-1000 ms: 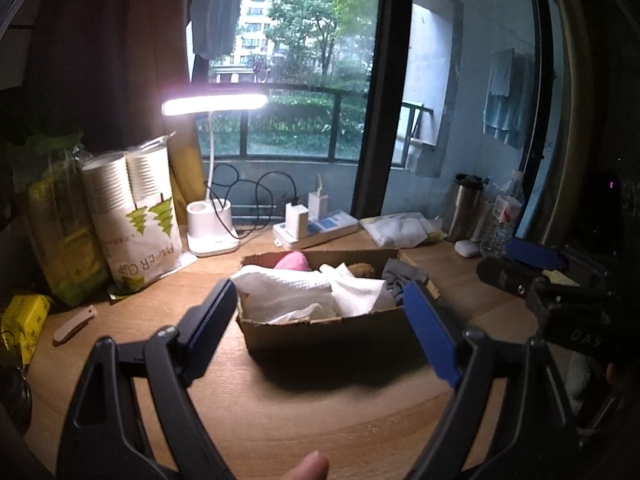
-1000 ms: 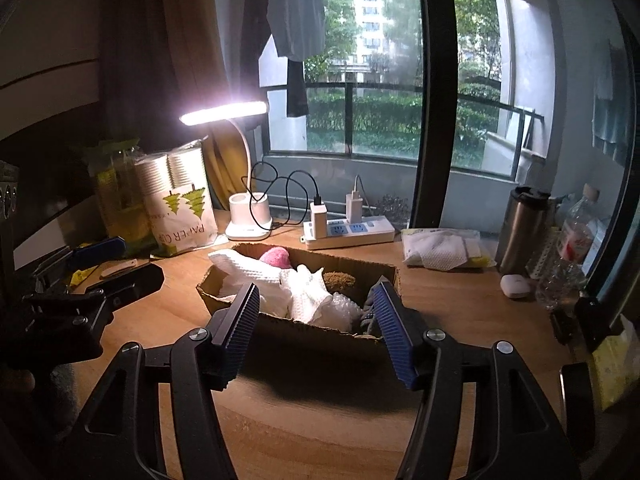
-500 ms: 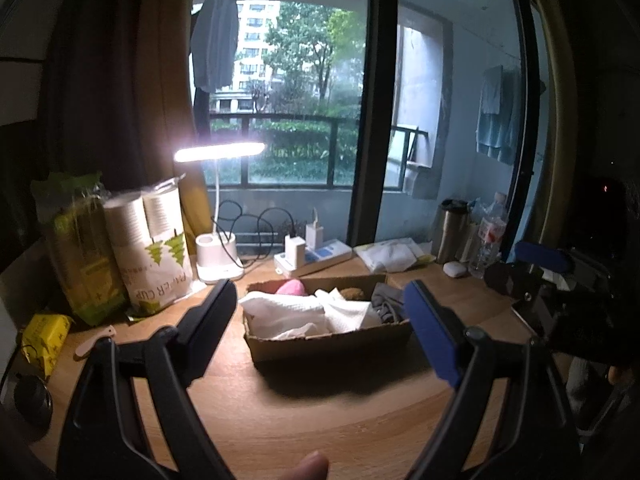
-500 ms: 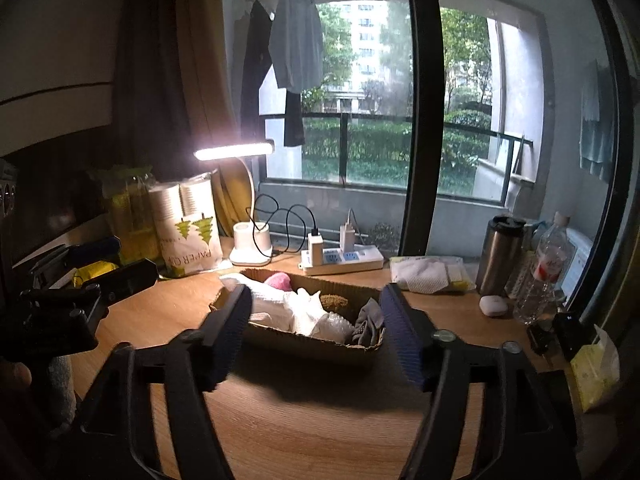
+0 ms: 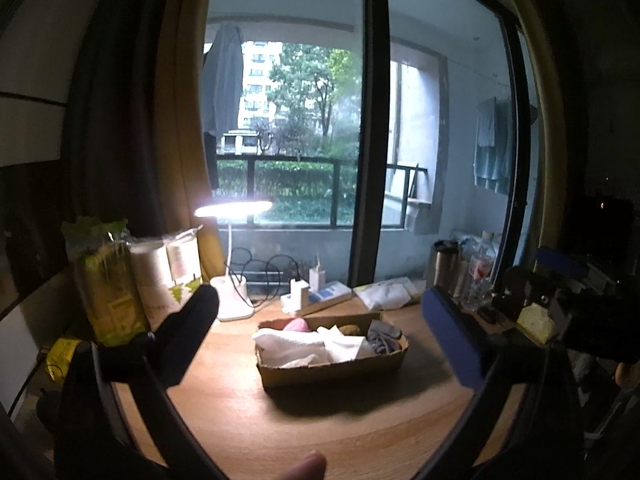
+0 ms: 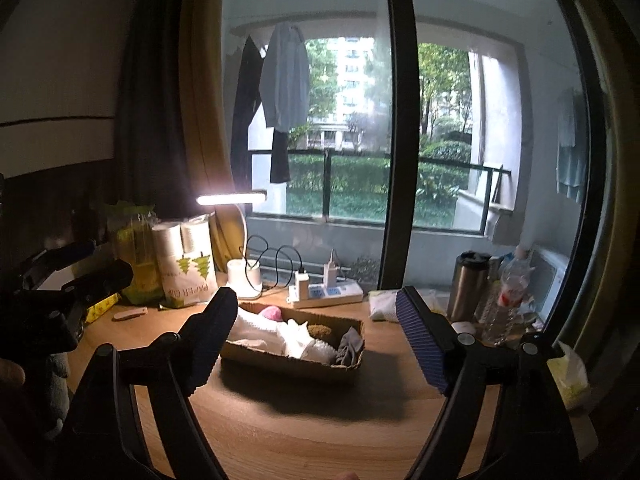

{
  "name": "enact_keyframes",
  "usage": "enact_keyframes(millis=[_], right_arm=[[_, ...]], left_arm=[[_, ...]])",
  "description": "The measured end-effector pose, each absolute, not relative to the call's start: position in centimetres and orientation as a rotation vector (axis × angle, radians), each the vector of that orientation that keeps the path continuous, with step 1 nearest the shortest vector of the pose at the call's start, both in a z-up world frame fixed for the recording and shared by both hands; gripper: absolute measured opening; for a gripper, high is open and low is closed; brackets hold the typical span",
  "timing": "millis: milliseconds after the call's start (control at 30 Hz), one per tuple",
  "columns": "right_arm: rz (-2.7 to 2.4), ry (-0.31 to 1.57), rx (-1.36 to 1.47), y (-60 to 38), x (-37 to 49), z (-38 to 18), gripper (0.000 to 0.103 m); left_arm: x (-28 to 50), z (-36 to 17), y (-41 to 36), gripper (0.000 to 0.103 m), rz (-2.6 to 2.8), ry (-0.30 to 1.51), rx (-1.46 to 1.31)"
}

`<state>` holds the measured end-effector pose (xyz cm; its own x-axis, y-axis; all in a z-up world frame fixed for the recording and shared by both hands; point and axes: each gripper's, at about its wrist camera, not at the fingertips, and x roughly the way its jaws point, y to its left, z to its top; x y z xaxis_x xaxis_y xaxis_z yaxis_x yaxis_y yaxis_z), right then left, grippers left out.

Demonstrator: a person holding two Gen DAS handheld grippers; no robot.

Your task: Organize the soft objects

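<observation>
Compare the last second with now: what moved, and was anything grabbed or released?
Both tongs, left and right, pulled up and back from the cardboard box, which now looks smaller. Their jaws are opening with nothing between them. Nothing was grabbed or released. The white towel, grey cloth and desk lamp stayed put.

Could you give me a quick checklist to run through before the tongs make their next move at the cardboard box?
1. Left tongs empty, jaws opening: ok.
2. Right tongs empty, jaws opening: ok.
3. Cardboard box upright on the wooden desk: ok.
4. White towel, pink item and grey cloth inside the box: ok.
5. Folded white cloth beyond the box, outside it: not ok.
6. Whether anything soft lies under the towel: cannot tell.
</observation>
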<state>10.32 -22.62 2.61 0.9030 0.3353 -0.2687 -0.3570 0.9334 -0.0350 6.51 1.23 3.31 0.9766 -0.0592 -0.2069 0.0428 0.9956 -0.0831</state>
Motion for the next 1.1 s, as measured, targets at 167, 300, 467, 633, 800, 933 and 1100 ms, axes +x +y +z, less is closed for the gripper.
enact_keyframes(millis=[167, 300, 467, 633, 800, 933, 1100], right_arm=[[0.335, 0.248, -0.081, -23.2, 9.8, 3.5, 0.084], [0.322, 0.236, -0.077, -23.3, 9.5, 3.9, 0.084], [0.314, 0.228, -0.067, -23.5, 9.5, 4.2, 0.084], [0.316, 0.228, -0.067, -23.6, 9.6, 4.3, 0.084], [0.312, 0.227, -0.063, -23.7, 9.6, 4.2, 0.084], [0.304, 0.223, -0.057, -24.0, 9.7, 4.3, 0.084], [0.302, 0.214, -0.056, -24.2, 9.7, 4.5, 0.084]], left_arm=[[6.1, 4.2, 1.1, 0.102, -0.054, 0.205, -0.073], [6.1, 4.7, 1.4, 0.102, -0.030, 0.213, -0.080], [5.9, 5.1, 2.0, 0.102, 0.008, 0.206, -0.087], [5.8, 5.2, 2.0, 0.102, 0.022, 0.199, -0.086], [5.8, 5.2, 1.6, 0.102, 0.012, 0.196, -0.083], [5.8, 5.4, 1.6, 0.102, 0.014, 0.189, -0.083], [5.7, 5.5, 1.5, 0.102, 0.022, 0.173, -0.077]])
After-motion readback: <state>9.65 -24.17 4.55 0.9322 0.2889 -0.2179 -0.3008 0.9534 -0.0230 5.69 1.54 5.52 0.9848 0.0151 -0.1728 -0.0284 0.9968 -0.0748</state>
